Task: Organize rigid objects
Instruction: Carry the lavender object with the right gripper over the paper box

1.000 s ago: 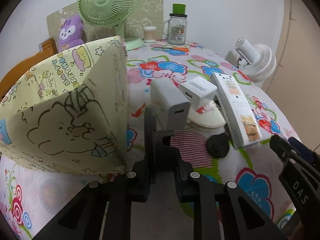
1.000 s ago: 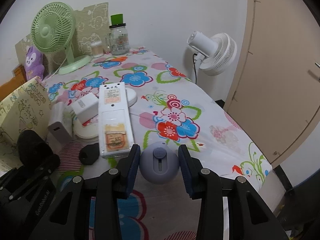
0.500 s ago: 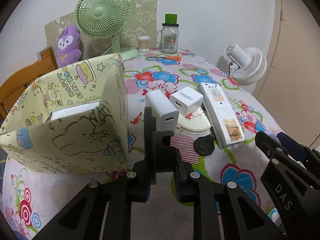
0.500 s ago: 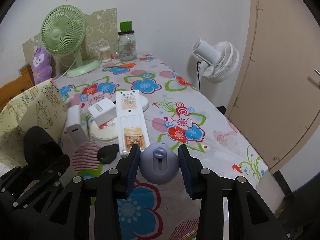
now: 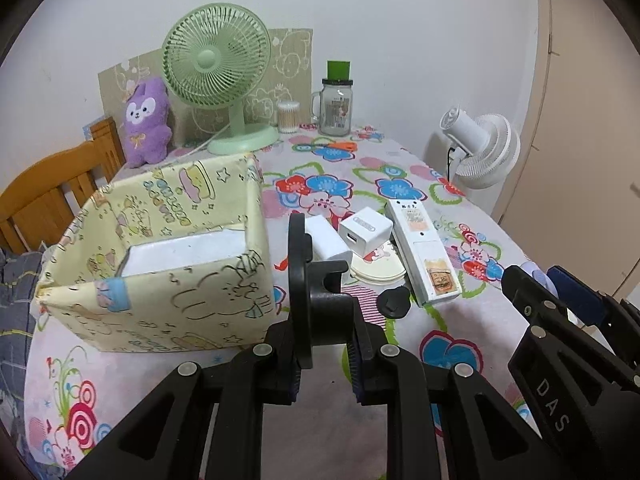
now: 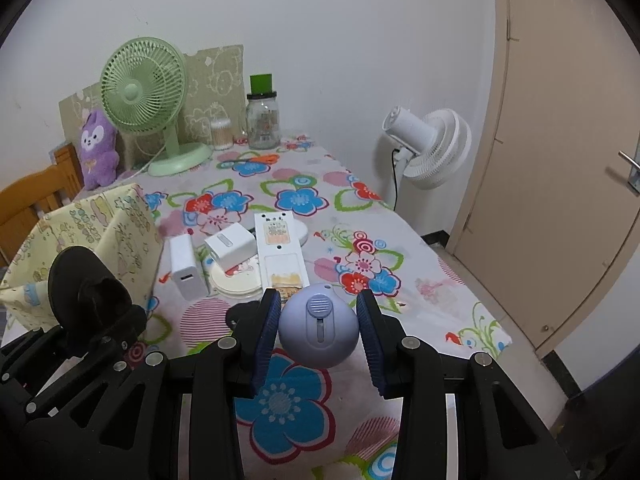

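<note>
So nearest the cameras, both grippers are loaded. The left gripper [image 5: 323,354] is clenched on a black disc mount [image 5: 298,280], a thin round plate with a chunky hub on one face; the fingers pinch the hub and the disc stands on edge above the table. Looks like hard plastic, stiff and light, so that grip seems fine. I'd guess the thin disc edge would be a worse place to grab.

The right gripper [image 6: 318,334] is grasping a lavender ball gadget [image 6: 318,330] with a little ribbed slider [image 6: 319,306] on its front. It's smooth and round, so probably the slippery one here. The ribbed pads sit on its widest part, left and right, which is where I'd want them.

A bit further out, the yellow cartoon storage box [image 5: 168,280] sits just left of the mount, open top, with something white inside. Soft-sided by the look of it, so I wouldn't bump the wall.

Beyond that is the leftover pile: a small black piece [image 5: 394,302], two white chargers [image 5: 328,242] [image 5: 366,232], a cream round disc [image 5: 376,268] under them, and a long white remote [image 5: 424,256]. All rigid, easy side grabs I reckon.

Way back: green fan [image 5: 218,76], glass jar [image 5: 336,106].
</note>
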### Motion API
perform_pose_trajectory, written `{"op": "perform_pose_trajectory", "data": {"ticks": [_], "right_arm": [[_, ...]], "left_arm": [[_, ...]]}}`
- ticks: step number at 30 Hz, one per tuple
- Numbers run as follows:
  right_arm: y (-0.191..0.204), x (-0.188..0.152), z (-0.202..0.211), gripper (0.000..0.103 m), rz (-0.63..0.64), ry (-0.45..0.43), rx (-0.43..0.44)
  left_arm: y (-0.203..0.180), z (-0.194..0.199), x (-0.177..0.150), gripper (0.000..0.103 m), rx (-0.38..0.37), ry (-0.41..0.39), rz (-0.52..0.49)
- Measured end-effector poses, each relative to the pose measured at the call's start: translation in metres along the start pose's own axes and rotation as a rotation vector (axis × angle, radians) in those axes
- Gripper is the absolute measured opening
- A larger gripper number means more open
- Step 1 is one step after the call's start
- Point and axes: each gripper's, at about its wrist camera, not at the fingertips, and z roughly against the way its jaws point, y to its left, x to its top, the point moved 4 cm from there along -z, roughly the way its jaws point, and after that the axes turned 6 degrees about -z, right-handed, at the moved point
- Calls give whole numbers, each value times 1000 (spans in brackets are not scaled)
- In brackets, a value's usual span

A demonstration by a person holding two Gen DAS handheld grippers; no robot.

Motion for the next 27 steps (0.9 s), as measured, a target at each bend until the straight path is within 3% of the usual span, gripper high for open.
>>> {"op": "perform_pose_trajectory", "data": {"ticks": [27], "right_arm": [[38, 28, 67, 43, 20, -117, 23]], "left_arm": [[38, 59, 24, 17, 19, -82, 1]]}}
